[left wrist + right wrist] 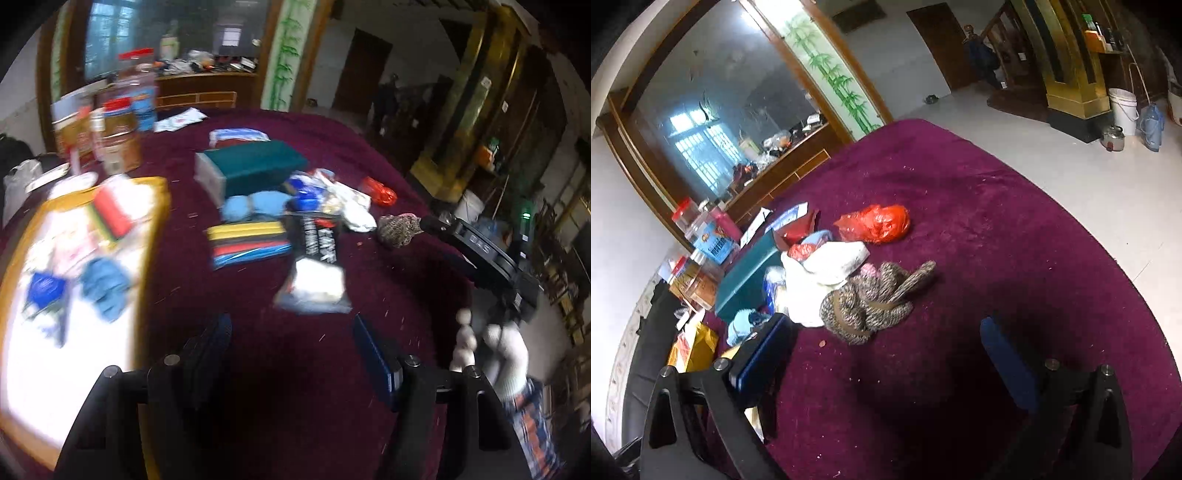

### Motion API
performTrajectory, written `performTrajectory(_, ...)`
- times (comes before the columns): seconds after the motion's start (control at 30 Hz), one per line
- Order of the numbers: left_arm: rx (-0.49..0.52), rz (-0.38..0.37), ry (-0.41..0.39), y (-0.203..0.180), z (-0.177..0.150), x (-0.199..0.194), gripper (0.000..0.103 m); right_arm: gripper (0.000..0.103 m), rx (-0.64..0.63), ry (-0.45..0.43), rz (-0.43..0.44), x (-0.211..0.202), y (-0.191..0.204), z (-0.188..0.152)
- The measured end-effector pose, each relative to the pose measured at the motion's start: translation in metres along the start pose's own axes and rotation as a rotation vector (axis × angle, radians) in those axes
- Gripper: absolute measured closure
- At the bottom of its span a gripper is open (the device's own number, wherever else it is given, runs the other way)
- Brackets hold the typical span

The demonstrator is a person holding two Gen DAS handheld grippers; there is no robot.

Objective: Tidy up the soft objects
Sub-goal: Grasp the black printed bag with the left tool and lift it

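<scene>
Right gripper (886, 347) stood wide apart and empty above the maroon tablecloth (1015, 229); left gripper (291, 343) was also apart, holding nothing. Marled yarn skeins (871, 299) lay just ahead, touching a white cloth (827, 273). Likely light, squashy, non-slip; best pinched across the banded middle.

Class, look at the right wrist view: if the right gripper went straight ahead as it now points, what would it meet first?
Most likely the speckled knitted bundle, just left of centre between the open right gripper; depth is uncertain.
</scene>
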State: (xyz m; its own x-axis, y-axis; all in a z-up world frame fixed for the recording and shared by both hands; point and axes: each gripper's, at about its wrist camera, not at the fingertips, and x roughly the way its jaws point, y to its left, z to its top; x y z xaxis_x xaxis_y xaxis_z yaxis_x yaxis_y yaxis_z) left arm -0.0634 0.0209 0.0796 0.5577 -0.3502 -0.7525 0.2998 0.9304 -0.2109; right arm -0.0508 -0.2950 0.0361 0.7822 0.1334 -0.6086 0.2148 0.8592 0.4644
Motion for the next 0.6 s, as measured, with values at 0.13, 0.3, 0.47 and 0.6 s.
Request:
performTrajectory(0.13, 0.053, 0.063, 0.041, -0.024, 0.019, 0.056, 0.032, 0.001, 0.031, 0.020, 0.030, 0.002, -0.005, 0.000)
performTrajectory(0.3, 0.158, 0.169, 0.065, -0.046, 0.031, 0.102, 0.032, 0.001, 0.067, 0.020, 0.047, 0.002, -0.013, 0.002)
performTrajectory(0.47, 0.194, 0.207, 0.083, -0.053, 0.034, 0.125, 0.032, 0.001, 0.072, 0.029, 0.046, 0.003, -0.013, 0.002)
performTrajectory(0.6, 0.187, 0.215, 0.073, -0.051, 0.030, 0.126, 0.031, 0.001, 0.074, 0.026, 0.038, 0.003, -0.014, 0.002)
